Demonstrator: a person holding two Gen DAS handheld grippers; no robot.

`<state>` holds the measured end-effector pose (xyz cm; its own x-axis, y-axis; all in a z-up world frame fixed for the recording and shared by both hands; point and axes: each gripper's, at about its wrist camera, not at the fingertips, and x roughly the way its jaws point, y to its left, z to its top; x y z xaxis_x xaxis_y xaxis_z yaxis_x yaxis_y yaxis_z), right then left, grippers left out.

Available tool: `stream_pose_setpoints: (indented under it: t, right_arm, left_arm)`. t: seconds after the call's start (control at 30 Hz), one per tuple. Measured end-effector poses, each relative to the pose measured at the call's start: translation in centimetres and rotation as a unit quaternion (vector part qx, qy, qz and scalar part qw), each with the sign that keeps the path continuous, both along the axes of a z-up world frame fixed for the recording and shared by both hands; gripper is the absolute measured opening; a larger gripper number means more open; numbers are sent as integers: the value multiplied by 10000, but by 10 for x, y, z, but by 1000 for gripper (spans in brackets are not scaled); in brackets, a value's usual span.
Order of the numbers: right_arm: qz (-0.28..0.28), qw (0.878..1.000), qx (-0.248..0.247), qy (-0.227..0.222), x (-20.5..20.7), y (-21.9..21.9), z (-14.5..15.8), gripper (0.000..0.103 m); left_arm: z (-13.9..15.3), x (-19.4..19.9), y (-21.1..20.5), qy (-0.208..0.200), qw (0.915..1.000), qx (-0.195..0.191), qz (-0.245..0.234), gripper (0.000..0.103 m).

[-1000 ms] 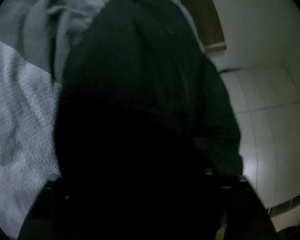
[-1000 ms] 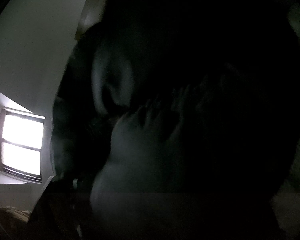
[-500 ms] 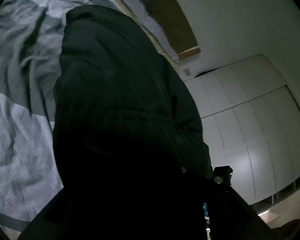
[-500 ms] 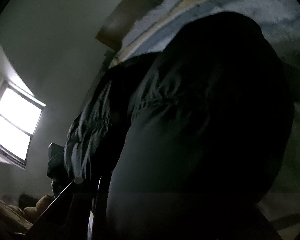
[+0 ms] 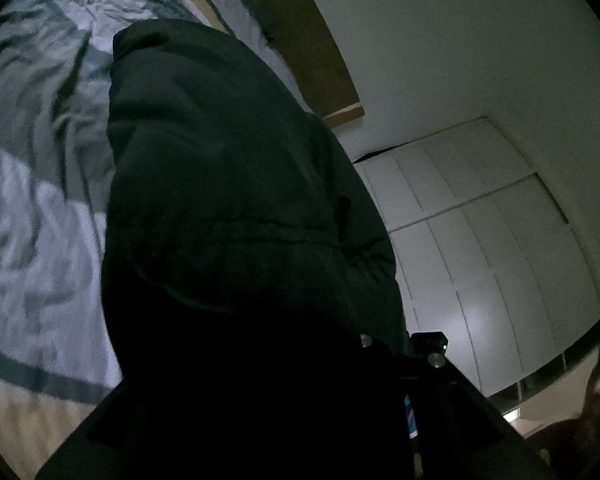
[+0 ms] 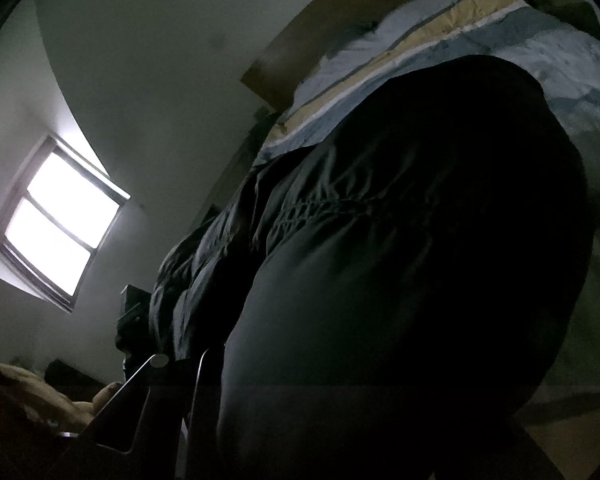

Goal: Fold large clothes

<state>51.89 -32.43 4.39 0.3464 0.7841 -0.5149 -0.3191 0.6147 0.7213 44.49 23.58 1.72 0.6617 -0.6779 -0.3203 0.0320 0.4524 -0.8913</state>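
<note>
Holding up a dark jacket (image 5: 228, 208), I have it draped so close over both cameras that it fills most of each view. My left gripper (image 5: 260, 420) is buried under the cloth; only one dark finger (image 5: 444, 384) shows to the right of the fabric, so I cannot see the jaws themselves, but the garment hangs straight from them and they look pinched on its edge. My right gripper (image 6: 284, 408) is much the same: one finger (image 6: 140, 396) stands clear on the left, the other is lost beneath the jacket (image 6: 400, 280), whose gathered waist seam runs across the middle of that view. Neither gripper's jaws have moved further in the last moments, with the cloth between them.

The jacket hangs above a bed (image 5: 40, 200) covered with a rumpled grey and white patterned sheet; a wooden headboard (image 5: 300, 40) stands at its far end. White wardrobe doors (image 5: 500, 260) fill the wall to the right in the left view, and a bright window (image 6: 60, 224) glows in the right view.
</note>
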Motion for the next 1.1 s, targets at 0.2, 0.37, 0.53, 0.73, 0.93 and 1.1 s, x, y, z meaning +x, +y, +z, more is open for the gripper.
stream_pose_setpoints:
  t: [0.2, 0.37, 0.53, 0.73, 0.93, 1.1]
  right_arm:
    - [-201, 9954, -774, 521, -19, -17, -60, 30]
    - [-665, 9875, -1228, 735, -28, -37, -90, 52]
    - [-819, 9794, -1695, 728, -40, -50, -89, 77]
    - [-1193, 9719, -1945, 583, -51, -82, -85, 95]
    - [-1440, 9703, -1940, 149, -75, -108, -82, 102]
    - [-1578, 9692, -1850, -383, -67, -108, -79, 102]
  left_arm:
    - [-66, -1, -17, 816, 9910, 1062, -25, 22]
    - [-87, 13, -18, 1093, 9800, 1664, -28, 45]
    - [-81, 23, -10, 1067, 9749, 1946, -155, 50]
    - [-36, -32, 14, 928, 9744, 2041, 157, 56]
    - [-44, -55, 19, 584, 9658, 2436, 671, 57]
    - [-39, -82, 6, 155, 9416, 3119, 1257, 57]
